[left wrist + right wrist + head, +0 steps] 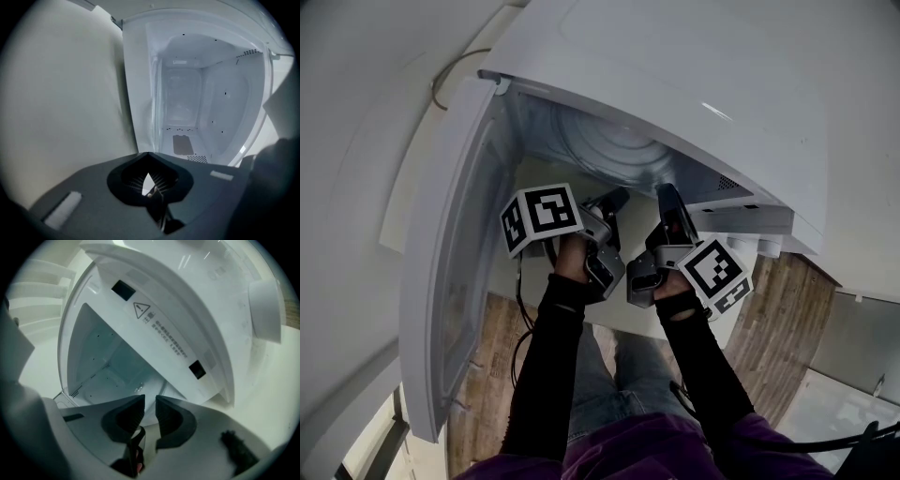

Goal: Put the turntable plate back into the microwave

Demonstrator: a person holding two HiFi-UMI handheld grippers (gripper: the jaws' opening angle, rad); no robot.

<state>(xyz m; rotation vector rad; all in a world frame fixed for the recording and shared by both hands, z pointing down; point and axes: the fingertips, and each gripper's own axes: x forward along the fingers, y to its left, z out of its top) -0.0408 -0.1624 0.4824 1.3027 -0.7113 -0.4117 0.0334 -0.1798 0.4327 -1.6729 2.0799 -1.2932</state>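
The white microwave [675,84] stands with its door [459,244] swung open to the left. Inside the cavity lies the round, ridged glass turntable plate [609,150]. Both grippers hover just in front of the opening, side by side. My left gripper [619,199] is shut with nothing in it; in the left gripper view its pads [149,154] meet in front of the empty-looking cavity [187,108]. My right gripper [667,195] points at the plate's near edge. Its jaws [150,401] stand a narrow gap apart, and nothing shows between the pads.
The microwave's front frame with two latch slots and a warning label [161,331] crosses the right gripper view, with a control knob [267,310] beyond. The open door flanks my left gripper. A wooden floor [778,328] lies below, and a cable [520,323] hangs from the left gripper.
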